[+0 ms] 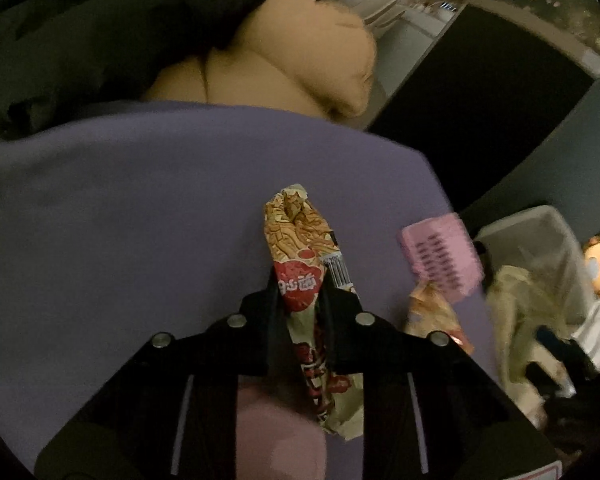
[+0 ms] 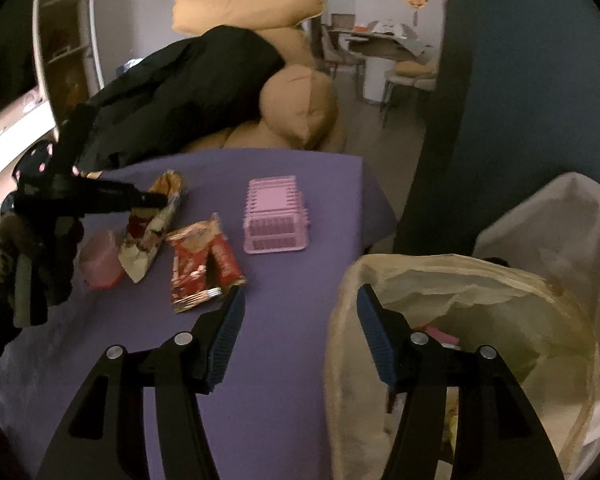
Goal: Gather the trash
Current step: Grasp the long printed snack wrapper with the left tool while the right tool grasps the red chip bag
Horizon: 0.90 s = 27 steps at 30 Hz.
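Observation:
My left gripper [image 1: 300, 284] is shut on a crumpled snack wrapper [image 1: 296, 236] and holds it over the purple table [image 1: 120, 200]. The right wrist view shows that gripper [image 2: 156, 200] and the wrapper [image 2: 152, 236] at the left. A second red wrapper [image 2: 202, 264] lies flat on the table [image 2: 292, 312]; it also shows in the left wrist view [image 1: 432, 312]. My right gripper [image 2: 300, 300] is open and empty, between the red wrapper and a bin lined with a pale bag [image 2: 460, 308]. The bin [image 1: 532, 280] stands off the table's right edge.
A pink slatted box [image 2: 276, 216] sits mid-table, also in the left wrist view [image 1: 440, 256]. A pink cup [image 2: 100, 260] stands at the left under the held wrapper. Tan cushions [image 2: 296, 108] and a black coat [image 2: 180, 100] lie beyond the far edge. A dark wall [image 2: 500, 100] is right.

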Motion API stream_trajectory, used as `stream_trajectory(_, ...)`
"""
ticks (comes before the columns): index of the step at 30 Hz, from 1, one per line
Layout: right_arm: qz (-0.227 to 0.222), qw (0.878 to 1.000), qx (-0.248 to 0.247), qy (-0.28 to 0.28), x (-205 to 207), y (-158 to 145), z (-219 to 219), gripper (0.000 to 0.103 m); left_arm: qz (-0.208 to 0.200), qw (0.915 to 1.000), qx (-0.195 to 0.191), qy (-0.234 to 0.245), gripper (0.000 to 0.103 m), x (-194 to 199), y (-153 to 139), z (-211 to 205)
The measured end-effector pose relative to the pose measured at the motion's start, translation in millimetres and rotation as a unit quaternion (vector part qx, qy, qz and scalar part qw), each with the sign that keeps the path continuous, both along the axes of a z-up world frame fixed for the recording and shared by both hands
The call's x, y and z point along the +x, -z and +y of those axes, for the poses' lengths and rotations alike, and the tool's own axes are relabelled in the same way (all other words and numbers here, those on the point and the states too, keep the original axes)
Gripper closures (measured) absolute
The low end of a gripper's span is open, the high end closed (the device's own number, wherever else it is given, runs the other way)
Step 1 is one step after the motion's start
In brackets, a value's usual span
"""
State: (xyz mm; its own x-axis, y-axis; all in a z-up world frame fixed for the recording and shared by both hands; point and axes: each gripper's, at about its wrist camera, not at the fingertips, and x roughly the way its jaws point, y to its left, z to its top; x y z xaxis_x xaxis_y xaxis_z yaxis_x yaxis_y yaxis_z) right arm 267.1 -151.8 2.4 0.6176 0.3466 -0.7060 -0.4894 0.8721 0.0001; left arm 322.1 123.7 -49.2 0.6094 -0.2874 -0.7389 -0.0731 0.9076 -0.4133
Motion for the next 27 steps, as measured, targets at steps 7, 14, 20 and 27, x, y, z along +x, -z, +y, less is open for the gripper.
stream_trajectory(7,0.015,0.996,-0.001,-0.087,1,8,56,0.048,-0.051,0.9984,-0.022,0.012,0.086,-54,-39,13)
stream_trajectory(14,0.009,0.996,-0.018,-0.088,24,19,94,0.048,-0.036,0.9990,0.023,-0.012,0.086,-97,-29,32)
stream_trajectory(20,0.028,0.995,-0.065,-0.072,42,42,113,0.048,-0.024,0.9996,0.013,-0.009,0.086,-110,-12,43)
stream_trajectory(27,0.037,0.994,-0.081,-0.064,33,45,103,0.062,-0.027,0.9995,0.014,0.000,0.086,-116,-12,40)
